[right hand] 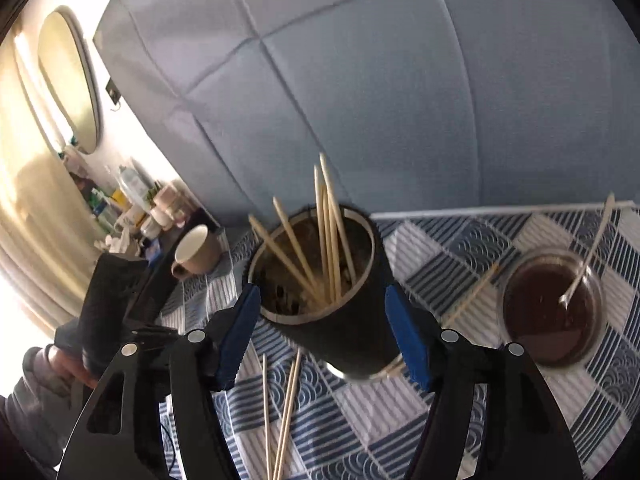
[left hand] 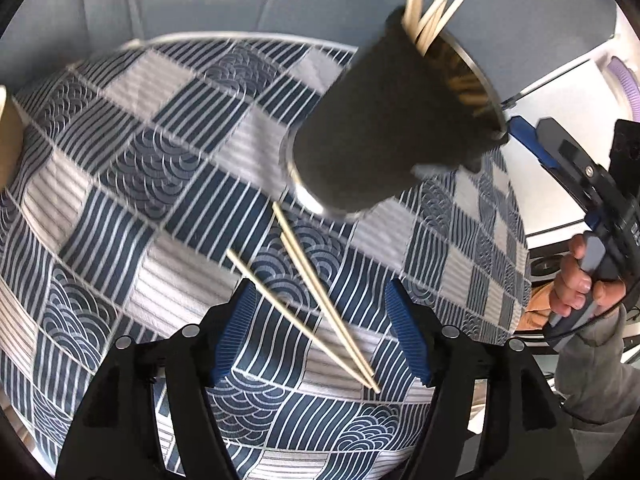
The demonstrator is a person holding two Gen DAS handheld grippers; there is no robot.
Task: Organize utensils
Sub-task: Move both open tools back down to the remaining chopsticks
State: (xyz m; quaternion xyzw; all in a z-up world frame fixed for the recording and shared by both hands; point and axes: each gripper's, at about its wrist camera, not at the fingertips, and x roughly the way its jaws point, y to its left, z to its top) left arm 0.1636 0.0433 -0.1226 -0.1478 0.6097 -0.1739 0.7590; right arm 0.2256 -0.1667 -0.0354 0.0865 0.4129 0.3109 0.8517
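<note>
While the right gripper (right hand: 322, 334) is clamping the cup (right hand: 320, 284) holding several chopsticks (right hand: 326, 240), the open left gripper (left hand: 320, 332) is facing three loose sticks (left hand: 316, 300).

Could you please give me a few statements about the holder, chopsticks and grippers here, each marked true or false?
1. The right gripper grips the black utensil holder, lifted and tilted. True.
2. The left gripper holds a chopstick. False: it is open, empty.
3. Loose chopsticks lie on the tablecloth. True.
4. The holder is empty. False: several chopsticks stand inside.
5. The glass bowl holds a spoon. True.
</note>
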